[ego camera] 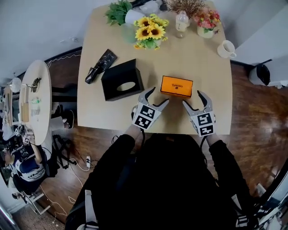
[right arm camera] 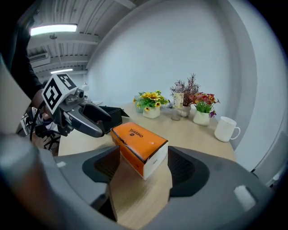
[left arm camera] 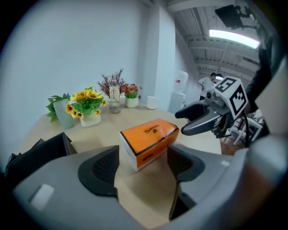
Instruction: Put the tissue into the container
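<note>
An orange tissue pack lies flat on the light wooden table, and shows as well in the left gripper view and the right gripper view. Left of it stands the black container with an oval slot on top; its edge shows in the left gripper view. My left gripper is open just short of the pack's near left corner. My right gripper is open at the pack's near right corner. Neither pair of pads touches the pack; it lies beyond the fingertips.
At the table's far end stand sunflowers in a white pot, a green plant, a small bottle, a pink-flower pot and a white mug. A black object lies left of the container. The table's near edge is under my grippers.
</note>
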Available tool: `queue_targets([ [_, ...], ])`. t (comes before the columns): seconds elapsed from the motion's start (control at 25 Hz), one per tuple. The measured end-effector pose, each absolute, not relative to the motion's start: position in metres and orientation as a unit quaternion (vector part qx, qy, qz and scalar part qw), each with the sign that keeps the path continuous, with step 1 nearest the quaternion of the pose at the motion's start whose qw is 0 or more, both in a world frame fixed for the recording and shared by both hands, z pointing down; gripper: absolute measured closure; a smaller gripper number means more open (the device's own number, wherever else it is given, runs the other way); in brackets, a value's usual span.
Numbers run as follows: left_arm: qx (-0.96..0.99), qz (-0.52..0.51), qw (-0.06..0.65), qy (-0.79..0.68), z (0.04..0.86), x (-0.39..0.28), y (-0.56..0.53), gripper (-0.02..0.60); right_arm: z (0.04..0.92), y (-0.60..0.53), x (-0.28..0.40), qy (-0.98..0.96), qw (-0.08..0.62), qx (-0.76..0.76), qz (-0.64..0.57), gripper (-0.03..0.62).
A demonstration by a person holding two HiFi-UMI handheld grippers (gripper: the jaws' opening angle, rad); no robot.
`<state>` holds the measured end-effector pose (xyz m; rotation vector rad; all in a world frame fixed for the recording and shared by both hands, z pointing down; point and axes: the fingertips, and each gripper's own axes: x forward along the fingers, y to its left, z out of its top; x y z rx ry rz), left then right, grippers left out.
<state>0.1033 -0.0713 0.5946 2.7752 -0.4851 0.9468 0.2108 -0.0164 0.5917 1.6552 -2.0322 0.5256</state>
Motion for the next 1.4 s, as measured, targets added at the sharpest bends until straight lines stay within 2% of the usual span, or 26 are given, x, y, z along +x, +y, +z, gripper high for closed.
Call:
queue_targets([
  [0.28, 0.92, 0.365, 0.04, -0.136, 0.629, 0.117, -0.075, 0.261, 0.622, -0.023, 0.216, -0.729, 0.266, 0.595, 0.208, 0.264],
  [0.68, 0.914, 0.38, 0.049, -0.131, 0.642, 0.123, -0.083, 0.264, 0.637, -0.031, 0.211, -0.732, 0.288, 0.579, 0.214, 0.264],
  [0.76, 0.916, 0.381, 0.043, -0.121, 0.643, 0.126, -0.08, 0.267, 0.637, -0.032, 0.21, -0.735, 0.289, 0.575, 0.213, 0.291],
  [0.88, 0.917, 0.378, 0.037, -0.12, 0.64, 0.129, -0.079, 0.336, 0.637, -0.032, 0.21, -0.737, 0.291, 0.572, 0.213, 0.321],
  [0.96, 0.917, 0.378, 0.039, -0.119, 0.64, 0.128, -0.079, 0.353, 0.636, -0.032, 0.211, -0.738, 0.291, 0.571, 0.213, 0.33],
  [1.4, 0.919, 0.373, 0.044, -0.117, 0.632, 0.129, -0.071, 0.37, 0.628, -0.026, 0.213, -0.741, 0.292, 0.569, 0.204, 0.342],
])
